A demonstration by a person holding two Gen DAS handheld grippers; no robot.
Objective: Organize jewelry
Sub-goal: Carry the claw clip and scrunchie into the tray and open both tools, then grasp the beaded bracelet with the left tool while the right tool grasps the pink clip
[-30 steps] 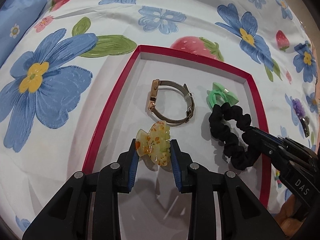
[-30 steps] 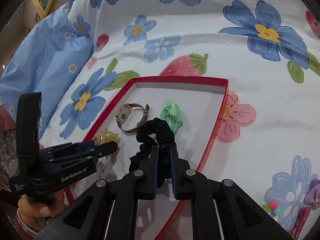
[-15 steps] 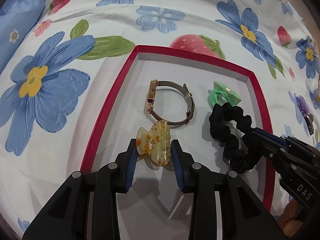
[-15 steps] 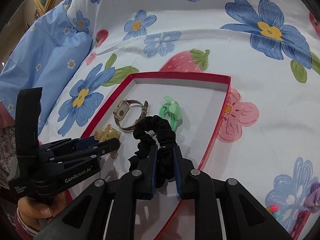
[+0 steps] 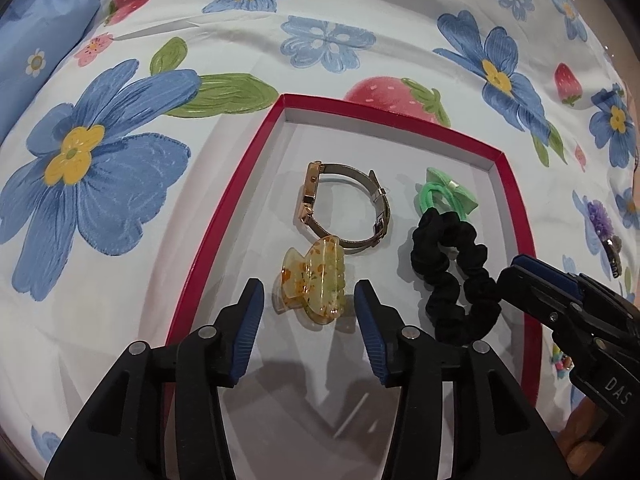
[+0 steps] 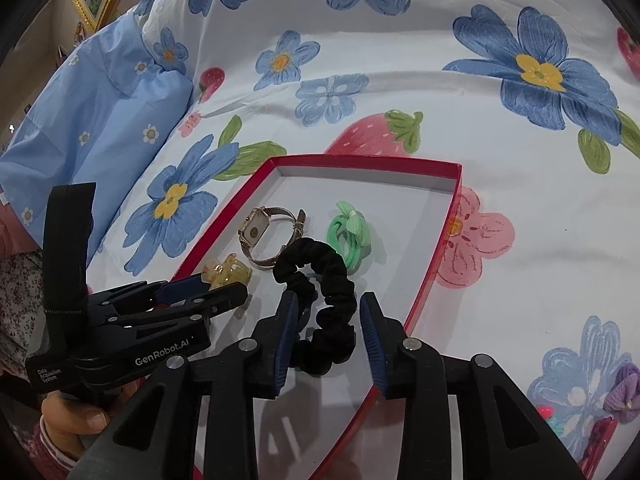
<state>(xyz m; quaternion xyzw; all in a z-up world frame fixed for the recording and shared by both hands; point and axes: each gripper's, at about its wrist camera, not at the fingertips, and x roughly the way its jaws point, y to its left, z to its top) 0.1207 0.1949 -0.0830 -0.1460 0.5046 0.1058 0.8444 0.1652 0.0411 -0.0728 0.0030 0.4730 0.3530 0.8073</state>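
Observation:
A red-rimmed box lies on a floral bedsheet. Inside rest a rose-gold watch, a green hair tie with a bow, a yellow floral claw clip and a black scrunchie. My left gripper is opening; the clip lies between its jaws, clear of both pads. My right gripper is opening too, with the scrunchie's near end between its jaws and free of the pads.
A blue pillow lies at the left on the sheet. Outside the box to the right lie a purple flower clip and small colourful pieces. A hand holds the left gripper's handle.
Both grippers have spread their jaws. The left one has let go of the claw clip and the right one has let go of the scrunchie; both items now lie in the box.

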